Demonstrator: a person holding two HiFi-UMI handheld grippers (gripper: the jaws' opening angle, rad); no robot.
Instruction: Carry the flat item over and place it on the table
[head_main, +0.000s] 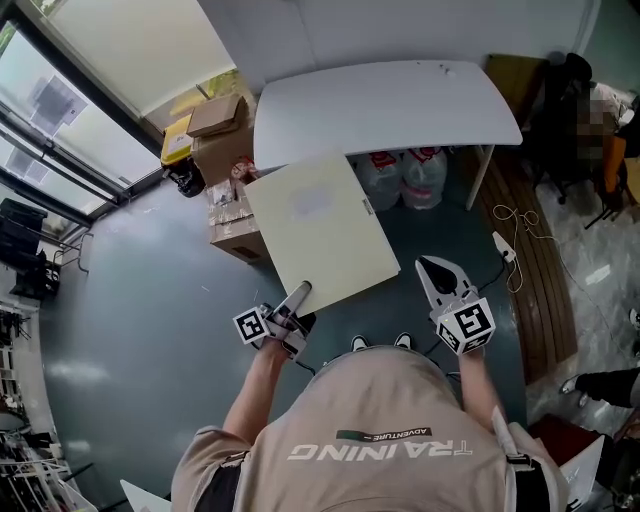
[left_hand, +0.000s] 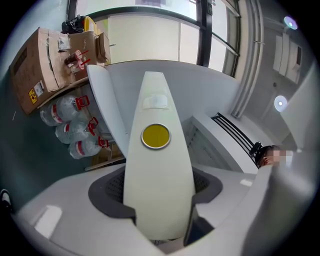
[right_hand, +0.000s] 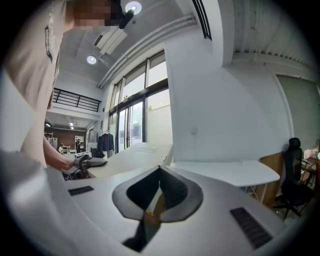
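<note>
The flat item is a cream square board, held tilted in the air in front of the white table. Its far edge reaches the table's near edge. My left gripper is shut on the board's near left corner. In the left gripper view one pale jaw with a yellow disc fills the middle. My right gripper hangs right of the board, apart from it, jaws shut on nothing. The right gripper view shows the board at the left and the table at the right.
Cardboard boxes are stacked left of the table. Large water bottles stand under it. A white cable lies on the wooden floor strip at the right, with a dark office chair beyond. A glass wall runs along the left.
</note>
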